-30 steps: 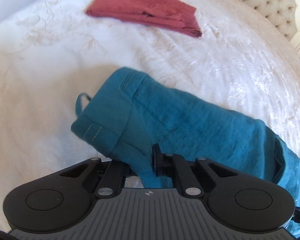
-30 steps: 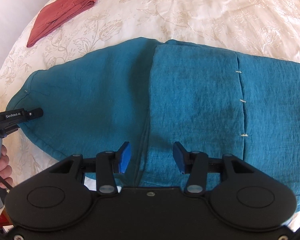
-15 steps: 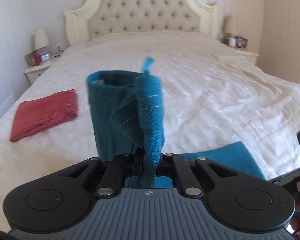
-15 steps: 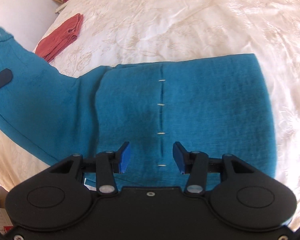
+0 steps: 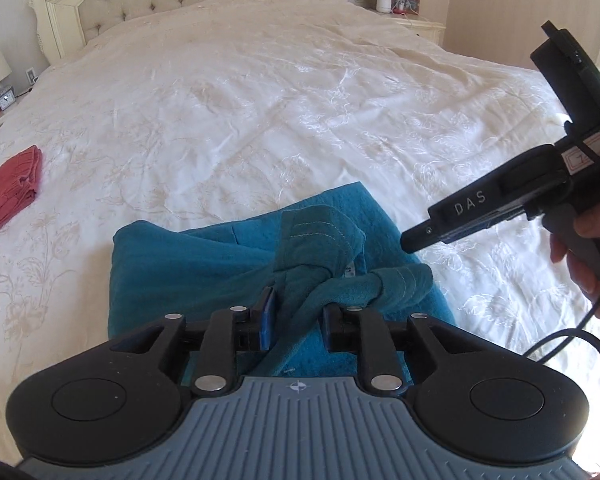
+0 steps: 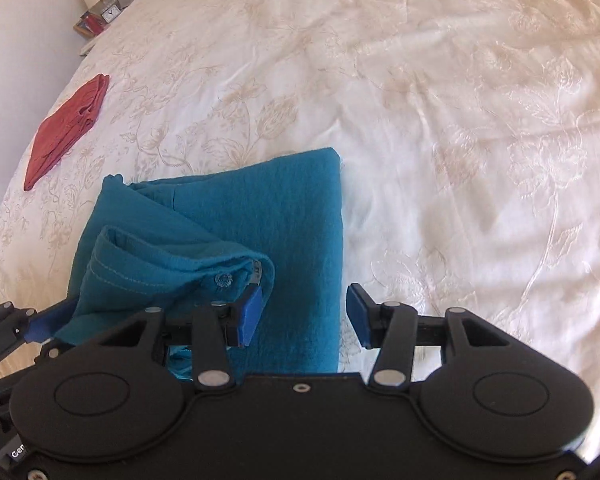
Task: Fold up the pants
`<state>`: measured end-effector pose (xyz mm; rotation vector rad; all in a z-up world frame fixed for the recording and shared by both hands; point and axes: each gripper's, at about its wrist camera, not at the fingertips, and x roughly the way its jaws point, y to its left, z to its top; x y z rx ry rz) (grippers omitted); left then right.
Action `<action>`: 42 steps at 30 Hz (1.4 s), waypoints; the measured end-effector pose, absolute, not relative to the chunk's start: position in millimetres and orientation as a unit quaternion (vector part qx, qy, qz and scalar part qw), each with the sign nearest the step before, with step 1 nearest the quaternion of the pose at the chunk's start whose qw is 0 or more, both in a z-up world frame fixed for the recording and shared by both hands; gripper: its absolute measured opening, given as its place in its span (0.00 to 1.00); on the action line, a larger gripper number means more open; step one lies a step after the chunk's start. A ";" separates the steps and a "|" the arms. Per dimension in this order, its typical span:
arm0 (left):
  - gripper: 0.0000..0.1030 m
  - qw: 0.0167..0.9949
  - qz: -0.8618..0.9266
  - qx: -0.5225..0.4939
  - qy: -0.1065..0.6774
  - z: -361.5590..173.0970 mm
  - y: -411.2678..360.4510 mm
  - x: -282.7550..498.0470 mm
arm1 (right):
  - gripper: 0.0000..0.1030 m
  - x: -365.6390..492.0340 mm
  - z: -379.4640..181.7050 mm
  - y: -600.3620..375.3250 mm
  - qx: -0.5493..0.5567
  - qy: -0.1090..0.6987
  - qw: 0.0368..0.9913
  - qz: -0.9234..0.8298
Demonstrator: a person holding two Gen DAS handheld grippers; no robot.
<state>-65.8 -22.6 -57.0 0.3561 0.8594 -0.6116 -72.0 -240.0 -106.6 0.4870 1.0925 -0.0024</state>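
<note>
the teal pants [image 6: 228,216] lie folded on the bed [image 5: 300,100], waistband bunched on top. soft, light, limp fabric: likely to sag and slide. left tongs [image 5: 298,316] released, waistband cloth lying loose between the parted jaws. right tongs [image 6: 302,316] released, empty. take hold at the stitched waistband [image 6: 160,276], the firmest part.

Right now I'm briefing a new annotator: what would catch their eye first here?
The teal pants, folded over on the cream bedspread, with the bunched waistband between the open fingers of the left hand-held gripper. Farther left lies a folded red garment.
</note>
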 end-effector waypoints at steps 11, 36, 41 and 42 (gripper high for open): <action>0.26 0.813 -0.320 0.221 0.434 -56.2 -30.4 -73.1 | 0.55 -51.8 -110.0 -230.1 0.236 0.513 0.825 0.023; 0.26 0.773 -0.396 0.172 0.466 -42.6 -6.9 -75.1 | 0.56 -66.3 -68.5 -207.8 0.230 0.478 0.847 -0.039; 0.27 0.781 -0.369 0.180 0.471 -50.4 6.3 -64.9 | 0.63 -66.2 -85.3 -188.1 0.240 0.495 0.835 -0.025; 0.27 0.784 -0.359 0.181 0.474 -53.2 9.2 -60.5 | 0.63 -65.9 -91.5 -183.8 0.242 0.503 0.830 -0.023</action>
